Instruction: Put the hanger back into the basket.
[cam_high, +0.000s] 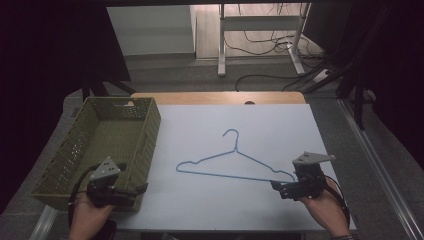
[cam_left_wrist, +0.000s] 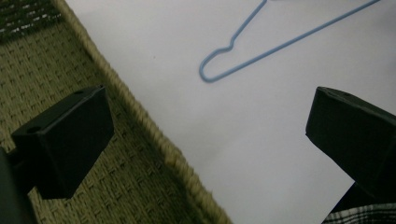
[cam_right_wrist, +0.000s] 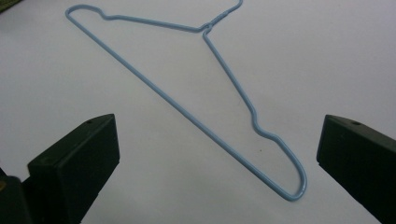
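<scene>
White sheet covers nearly all of the desk (cam_high: 200, 210) in front of me, and both of my claws sit at its near edge. My left claw (cam_high: 134, 191) is low at the near left, its jaws wide apart and gripping nothing; from the left gripper view one jaw hangs over the woven floor of the olive basket (cam_left_wrist: 70, 70) and the other over bare white, so I am straddling the basket's long rim (its near right corner, as far as I can judge). My right claw (cam_high: 280, 188) rests at the near right, jaws likewise spread wide and holding nothing, aimed leftward across the sheet.

Just beyond the right claw lies the blue wire hanger (cam_high: 235, 162), flat on the sheet. In the right gripper view its rounded shoulder tip (cam_right_wrist: 294, 186) falls between my two jaws, closer to the right-hand one, though I cannot tell whether it touches either. The hanger's straight bottom bar runs leftward across the middle of the desk, its other shoulder ending well apart from the basket, with open white between them. Its hook (cam_high: 231, 135) points toward the far side.

Open sheet surrounds the hanger on every side: a broad band along the near edge between my claws, and more beyond the hook. The basket takes up the left edge, its far end reaching the strip of bare wood (cam_high: 215, 97) at the back. Past that is grey floor with white frame legs (cam_high: 222, 45) and loose cables (cam_high: 265, 42).
</scene>
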